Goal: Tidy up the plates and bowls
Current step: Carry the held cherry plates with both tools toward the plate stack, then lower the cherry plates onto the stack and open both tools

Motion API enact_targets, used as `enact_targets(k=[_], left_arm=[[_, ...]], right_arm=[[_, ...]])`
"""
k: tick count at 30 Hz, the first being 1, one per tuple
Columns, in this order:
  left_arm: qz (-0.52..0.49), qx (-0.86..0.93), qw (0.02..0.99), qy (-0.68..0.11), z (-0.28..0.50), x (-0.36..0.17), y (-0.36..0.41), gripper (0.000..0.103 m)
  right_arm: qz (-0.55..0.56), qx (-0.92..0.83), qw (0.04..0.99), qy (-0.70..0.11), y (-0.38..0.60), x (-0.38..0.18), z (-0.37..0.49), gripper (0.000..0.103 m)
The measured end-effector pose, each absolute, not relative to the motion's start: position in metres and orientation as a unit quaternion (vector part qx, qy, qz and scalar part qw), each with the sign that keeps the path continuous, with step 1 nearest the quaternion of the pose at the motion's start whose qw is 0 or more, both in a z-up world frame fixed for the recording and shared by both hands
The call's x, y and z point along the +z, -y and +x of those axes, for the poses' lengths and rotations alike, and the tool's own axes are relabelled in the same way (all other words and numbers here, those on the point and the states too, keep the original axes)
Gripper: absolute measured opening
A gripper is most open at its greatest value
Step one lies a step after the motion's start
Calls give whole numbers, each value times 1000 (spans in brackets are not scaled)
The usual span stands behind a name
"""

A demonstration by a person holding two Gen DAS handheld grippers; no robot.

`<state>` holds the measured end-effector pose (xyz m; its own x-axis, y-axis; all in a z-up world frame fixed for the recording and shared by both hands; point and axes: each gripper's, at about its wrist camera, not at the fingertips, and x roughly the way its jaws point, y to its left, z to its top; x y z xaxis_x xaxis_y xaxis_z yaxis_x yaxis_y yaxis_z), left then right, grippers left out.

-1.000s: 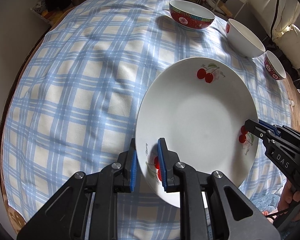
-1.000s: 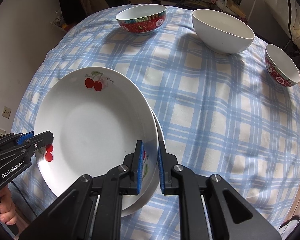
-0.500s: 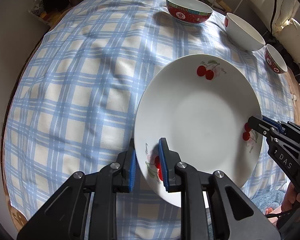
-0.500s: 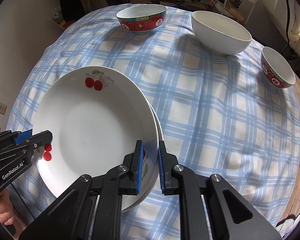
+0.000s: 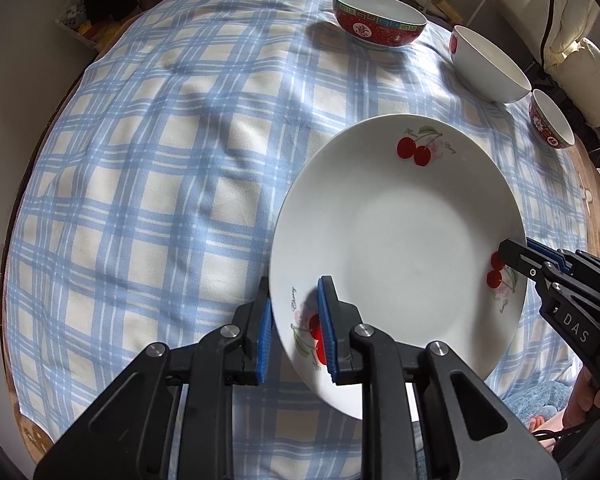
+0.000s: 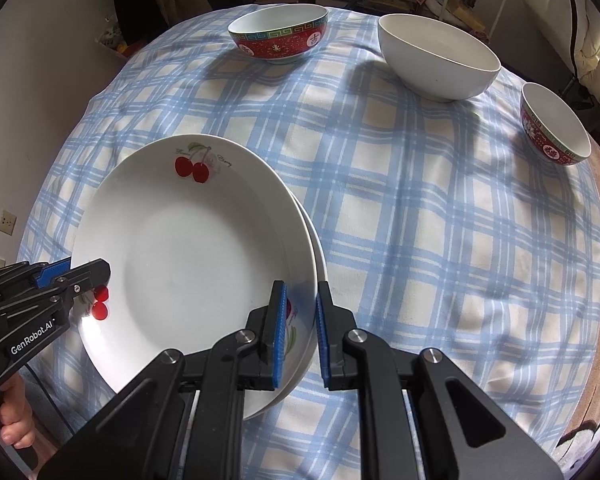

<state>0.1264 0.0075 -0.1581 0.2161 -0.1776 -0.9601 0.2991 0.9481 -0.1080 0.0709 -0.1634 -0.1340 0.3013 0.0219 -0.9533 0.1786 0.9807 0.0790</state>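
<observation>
The round surface (image 6: pixel 440 208) under me wears a blue-and-cream checked cloth; shelves of books stand behind its far edge. My left jaws (image 5: pixel 294 330) and right jaws (image 6: pixel 300 330) are both clamped on opposite rims of the cherry-printed plates (image 6: pixel 188 264), two stacked, near the front edge. Along the far edge stand a red patterned bowl (image 6: pixel 278 36) and a white bowl (image 6: pixel 440 56), and at the right edge a small red bowl (image 6: pixel 556 122), all well apart from the plates.

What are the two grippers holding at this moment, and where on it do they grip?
Both hold the white cherry-printed plates: the left gripper clamps the near-left rim, the right gripper the opposite rim, where two stacked rims show.
</observation>
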Motion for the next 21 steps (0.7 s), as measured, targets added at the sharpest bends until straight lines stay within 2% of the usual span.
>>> enact_targets(k=[10, 21], left_arm=[[64, -161, 775, -608, 129, -158, -8, 19], [77, -166, 781, -597, 128, -155, -5, 19]], right_arm=[[170, -31, 788, -591, 185, -133, 69, 15], [167, -43, 783, -597, 189, -137, 70, 17]])
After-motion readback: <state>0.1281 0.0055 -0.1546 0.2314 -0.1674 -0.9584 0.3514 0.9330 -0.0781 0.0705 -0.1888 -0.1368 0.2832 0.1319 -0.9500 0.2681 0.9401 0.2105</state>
